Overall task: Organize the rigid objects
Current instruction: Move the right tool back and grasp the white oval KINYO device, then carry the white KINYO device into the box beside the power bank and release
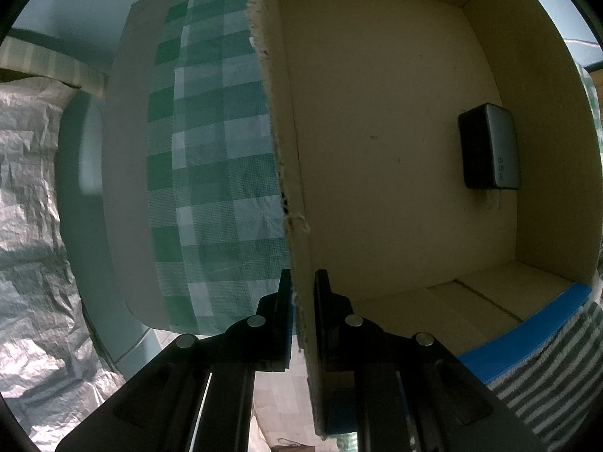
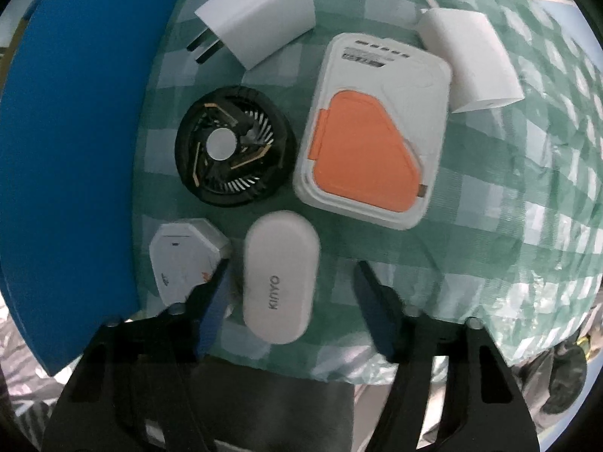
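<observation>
Right gripper (image 2: 292, 282), jaws spread, straddles a white oval KINYO case (image 2: 279, 277) untouched; free checked cloth (image 2: 508, 207) lies right. Left gripper (image 1: 301, 293) pinches the cardboard box wall (image 1: 290, 188).

A green checked counter (image 2: 490, 207) carries two white chargers (image 2: 260, 11), a fan (image 2: 230, 150), a power bank (image 2: 377, 132) and a cardboard box (image 1: 377, 132).
</observation>
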Motion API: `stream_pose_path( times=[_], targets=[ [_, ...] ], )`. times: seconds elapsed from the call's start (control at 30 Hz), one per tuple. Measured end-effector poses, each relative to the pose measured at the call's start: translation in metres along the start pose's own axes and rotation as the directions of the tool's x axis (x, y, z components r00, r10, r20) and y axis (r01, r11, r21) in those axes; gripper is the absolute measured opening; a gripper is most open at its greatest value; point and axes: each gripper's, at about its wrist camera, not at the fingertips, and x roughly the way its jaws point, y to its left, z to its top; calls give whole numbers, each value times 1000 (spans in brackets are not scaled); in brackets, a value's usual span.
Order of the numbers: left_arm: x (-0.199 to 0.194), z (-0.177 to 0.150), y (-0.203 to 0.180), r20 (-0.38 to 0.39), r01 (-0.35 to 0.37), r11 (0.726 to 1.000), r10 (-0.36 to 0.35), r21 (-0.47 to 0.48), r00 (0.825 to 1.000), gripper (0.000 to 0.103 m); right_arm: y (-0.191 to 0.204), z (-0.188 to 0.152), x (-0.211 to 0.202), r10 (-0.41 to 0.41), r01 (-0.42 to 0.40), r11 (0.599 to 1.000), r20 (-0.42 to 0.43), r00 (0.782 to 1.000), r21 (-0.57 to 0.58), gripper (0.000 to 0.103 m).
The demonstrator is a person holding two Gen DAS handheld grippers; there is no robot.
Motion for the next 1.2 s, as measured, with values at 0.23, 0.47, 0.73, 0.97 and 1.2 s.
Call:
stream_pose_path(
  times=[0.23,0.47,0.73,0.97,1.2],
  targets=[
    [0,-1,-3,-2,3,1000,-3,1,1000,12,25,-6,4,-76,77,996,26,997,-47,37],
    [-1,2,-1,-4,2,1000,-2,2,1000,12,27,-12,1,-39,41,998,28,999,-56,37],
    [-1,2,-2,-5,1,1000,-1,4,1000,12,32,-22,-31,-27,34,994,67,997,-107,37],
    [-2,0,-5,-4,-1,1000,1,8,1000,12,45,-23,-53,-20,32,990,90,996,-138,37],
    [-4,-4,-9,-2,-4,1000,4,7,1000,12,53,-21,-84,3,16,987,117,993,-159,37]
  ],
)
